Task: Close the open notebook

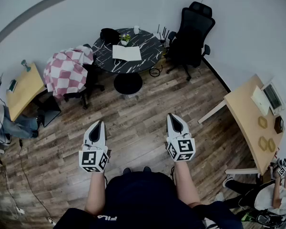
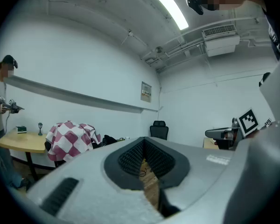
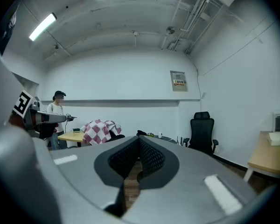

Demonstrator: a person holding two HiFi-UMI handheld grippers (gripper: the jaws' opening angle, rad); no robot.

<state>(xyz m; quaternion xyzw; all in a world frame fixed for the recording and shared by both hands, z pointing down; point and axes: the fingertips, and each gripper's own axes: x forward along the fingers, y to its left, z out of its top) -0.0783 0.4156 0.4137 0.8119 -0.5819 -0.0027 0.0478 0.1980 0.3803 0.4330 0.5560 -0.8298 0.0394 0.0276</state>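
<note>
The open notebook lies white and flat on a round black marble table far across the room. I stand well back from it on the wooden floor. My left gripper and right gripper are held level side by side in front of me, pointing toward the table. Both are shut with nothing between the jaws. The left gripper view shows the left gripper with its pads meeting at the tips. The right gripper looks the same in the right gripper view. The notebook cannot be made out in either gripper view.
A black office chair stands right of the table, and a chair draped in red-checked cloth stands left of it. A black round stool sits before the table. Wooden desks stand at the right and left. Other people stand at both sides.
</note>
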